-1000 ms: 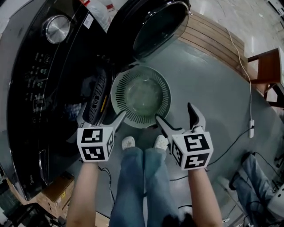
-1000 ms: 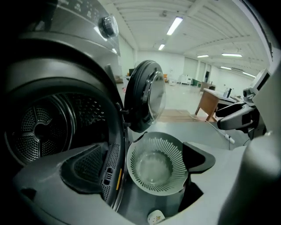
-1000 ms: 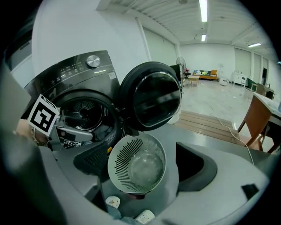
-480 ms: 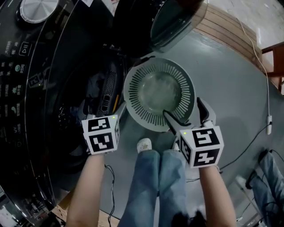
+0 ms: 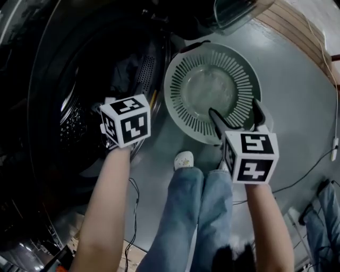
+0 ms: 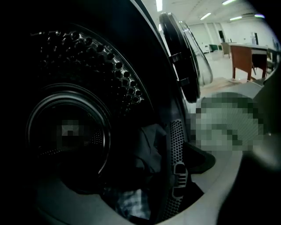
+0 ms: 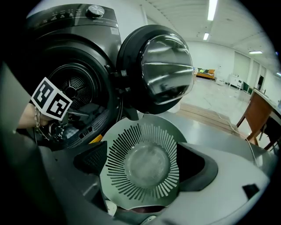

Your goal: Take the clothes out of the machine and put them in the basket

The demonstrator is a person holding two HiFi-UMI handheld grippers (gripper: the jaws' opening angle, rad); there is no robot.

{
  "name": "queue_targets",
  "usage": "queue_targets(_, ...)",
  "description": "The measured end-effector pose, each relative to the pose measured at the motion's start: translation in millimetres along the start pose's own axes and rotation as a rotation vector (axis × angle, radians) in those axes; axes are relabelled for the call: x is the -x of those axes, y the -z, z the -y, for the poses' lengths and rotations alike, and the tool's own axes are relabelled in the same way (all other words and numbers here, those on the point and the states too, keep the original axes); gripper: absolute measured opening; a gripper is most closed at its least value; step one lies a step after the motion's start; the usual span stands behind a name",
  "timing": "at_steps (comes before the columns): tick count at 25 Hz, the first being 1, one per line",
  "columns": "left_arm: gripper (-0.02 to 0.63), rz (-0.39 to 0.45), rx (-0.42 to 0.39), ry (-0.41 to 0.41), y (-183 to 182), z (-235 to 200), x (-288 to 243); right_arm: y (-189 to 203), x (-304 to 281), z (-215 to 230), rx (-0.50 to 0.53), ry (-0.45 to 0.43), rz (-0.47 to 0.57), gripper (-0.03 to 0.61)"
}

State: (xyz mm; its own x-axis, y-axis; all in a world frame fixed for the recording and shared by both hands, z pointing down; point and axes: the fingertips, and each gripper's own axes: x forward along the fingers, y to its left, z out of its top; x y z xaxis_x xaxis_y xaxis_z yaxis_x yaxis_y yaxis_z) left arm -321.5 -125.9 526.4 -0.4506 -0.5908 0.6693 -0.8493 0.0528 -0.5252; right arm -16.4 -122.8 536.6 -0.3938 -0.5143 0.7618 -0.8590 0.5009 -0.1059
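Observation:
The dark washing machine fills the left of the head view, its drum [image 5: 79,122] open and its round door [image 5: 239,10] swung up at the top. Dark clothes [image 6: 151,147] and a checked cloth [image 6: 129,204] lie at the drum's mouth. My left gripper [image 6: 142,162] points into that mouth with its jaws apart and nothing between them; from the head view only its marker cube [image 5: 126,121] shows. A pale green slotted basket [image 5: 183,101] sits on the floor beside the machine, with no clothes in it. My right gripper [image 5: 237,112] hangs open over the basket's near rim.
The person's jeans [image 5: 207,212] and a white shoe [image 5: 184,158] are just below the basket. Cables [image 5: 313,164] run across the grey floor at right. A wooden platform [image 5: 297,26] lies beyond the basket, and a wooden chair [image 7: 259,118] stands further right.
Both grippers came down and forward. The left one swung toward the drum's mouth and its jaws went out of the head view. The right one now hangs over the basket's near rim.

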Motion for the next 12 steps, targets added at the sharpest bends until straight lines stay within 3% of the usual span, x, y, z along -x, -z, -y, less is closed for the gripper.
queue_targets(3,0.568,-0.008,-0.064,-0.056,3.9,-8.8,-16.2,0.6,-12.6,-11.2,0.0,-0.003,-0.008,0.474)
queue_targets(5,0.568,-0.038,-0.064,-0.057,10.7,-10.2,-29.0,0.6,-17.7,-18.4,0.003,-0.012,-0.018,0.474)
queue_targets(9,0.555,-0.114,-0.033,0.039,26.6,-1.9,-50.7,0.1,-17.7,-27.9,-0.049,-0.026,-0.014,0.474)
queue_targets(10,0.491,-0.122,-0.025,0.074,27.6,2.6,-50.9,0.8,-16.4,-29.0,-0.063,-0.027,-0.013,0.474)
queue_targets(11,0.14,-0.12,-0.019,0.099,27.0,6.8,-49.2,1.6,-15.1,-29.6,-0.072,-0.029,-0.012,0.474)
queue_targets(12,0.048,-0.112,-0.02,0.113,25.6,10.2,-46.4,2.5,-13.8,-29.9,-0.077,-0.029,-0.012,0.474)
